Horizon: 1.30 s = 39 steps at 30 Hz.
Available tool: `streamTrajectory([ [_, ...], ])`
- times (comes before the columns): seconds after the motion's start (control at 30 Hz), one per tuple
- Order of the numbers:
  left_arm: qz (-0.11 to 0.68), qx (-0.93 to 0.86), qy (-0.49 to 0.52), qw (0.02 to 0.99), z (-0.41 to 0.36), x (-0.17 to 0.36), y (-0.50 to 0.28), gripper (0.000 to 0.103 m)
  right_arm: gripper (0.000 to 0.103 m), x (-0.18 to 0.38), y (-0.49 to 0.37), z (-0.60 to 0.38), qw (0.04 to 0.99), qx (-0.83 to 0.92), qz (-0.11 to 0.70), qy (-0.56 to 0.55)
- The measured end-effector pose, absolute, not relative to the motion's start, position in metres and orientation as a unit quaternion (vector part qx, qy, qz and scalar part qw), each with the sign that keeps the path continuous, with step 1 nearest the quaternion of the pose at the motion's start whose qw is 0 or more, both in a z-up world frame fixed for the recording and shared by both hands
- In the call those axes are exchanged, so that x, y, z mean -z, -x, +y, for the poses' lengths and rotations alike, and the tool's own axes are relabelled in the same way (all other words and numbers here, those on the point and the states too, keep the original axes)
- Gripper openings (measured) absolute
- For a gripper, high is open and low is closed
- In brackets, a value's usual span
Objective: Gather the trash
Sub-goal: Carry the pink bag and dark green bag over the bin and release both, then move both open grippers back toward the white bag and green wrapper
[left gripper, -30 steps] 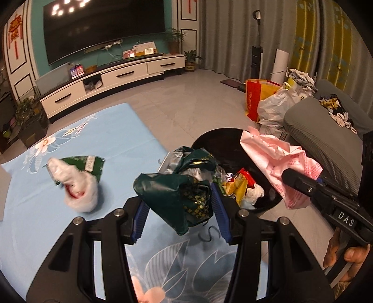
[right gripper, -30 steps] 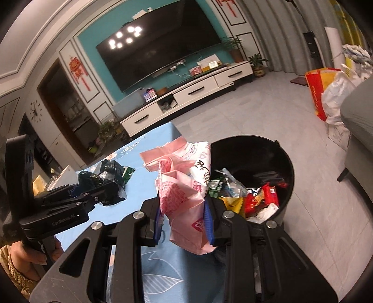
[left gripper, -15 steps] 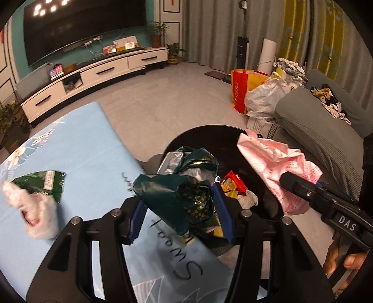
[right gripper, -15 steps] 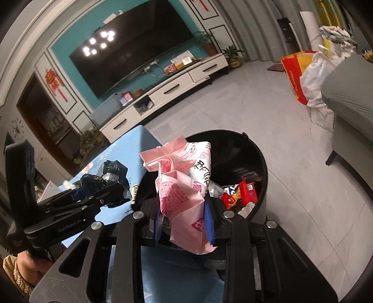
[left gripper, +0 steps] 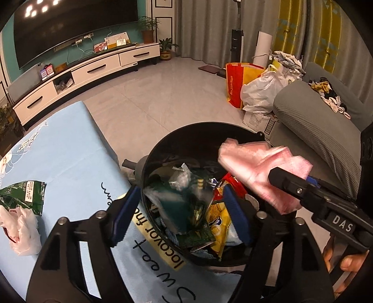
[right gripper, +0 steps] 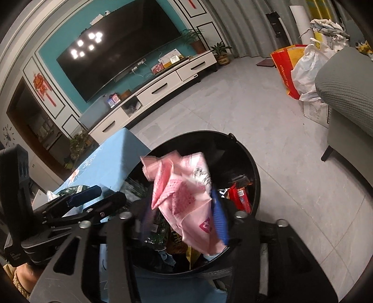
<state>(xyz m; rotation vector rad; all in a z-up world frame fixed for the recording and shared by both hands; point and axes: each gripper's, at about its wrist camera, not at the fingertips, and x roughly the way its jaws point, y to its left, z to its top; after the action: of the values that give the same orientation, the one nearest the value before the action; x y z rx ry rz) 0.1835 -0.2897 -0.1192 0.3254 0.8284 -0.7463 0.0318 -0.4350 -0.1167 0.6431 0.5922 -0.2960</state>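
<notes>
Blue tablecloth (left gripper: 70,149) borders black bin (left gripper: 233,130); both grippers (left gripper: 179,209) (right gripper: 184,219) just spread, wrappers (left gripper: 186,205) (right gripper: 186,193) dropping.

A home living room — large black wall-mounted television (right gripper: 116,58) above a long white drawer cabinet (left gripper: 93,70), grey fabric sofa (left gripper: 314,121), grey curtains (left gripper: 202,28).

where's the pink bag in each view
Left wrist: pink bag right of centre, over the black bin, beside the right gripper.
Right wrist: pink bag centre, between the open fingers, over the bin.
Shared landmark: TV.
</notes>
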Motion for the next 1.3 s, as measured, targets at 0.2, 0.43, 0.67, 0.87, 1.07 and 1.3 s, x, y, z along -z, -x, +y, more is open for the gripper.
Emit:
streamTrajectory([
  [0.2,0.388,0.353,-0.141,0.839,-0.282,0.113,-0.185,0.092,0.064,0.111,-0.027,-0.437,0.895,0.148,0.280,-0.313],
  [0.43,0.382,0.351,-0.124,0.846,-0.261,0.099,-0.175,0.100,0.071,0.099,-0.020,-0.427,0.898,0.148,0.279,-0.307],
  [0.67,0.394,0.329,-0.106,0.852,-0.220,0.086,-0.164,0.100,0.088,0.086,-0.014,-0.410,0.899,0.144,0.284,-0.301],
  [0.87,0.421,0.300,-0.076,0.853,-0.158,0.088,-0.154,0.100,0.097,0.077,-0.016,-0.386,0.898,0.132,0.303,-0.291],
  [1.07,0.445,0.229,-0.029,0.865,-0.083,0.096,-0.153,0.100,0.100,0.075,-0.031,-0.346,0.894,0.088,0.344,-0.272],
  [1.3,0.442,0.140,-0.014,0.886,-0.020,0.091,-0.139,0.100,0.100,0.073,-0.050,-0.281,0.895,0.026,0.388,-0.217],
])
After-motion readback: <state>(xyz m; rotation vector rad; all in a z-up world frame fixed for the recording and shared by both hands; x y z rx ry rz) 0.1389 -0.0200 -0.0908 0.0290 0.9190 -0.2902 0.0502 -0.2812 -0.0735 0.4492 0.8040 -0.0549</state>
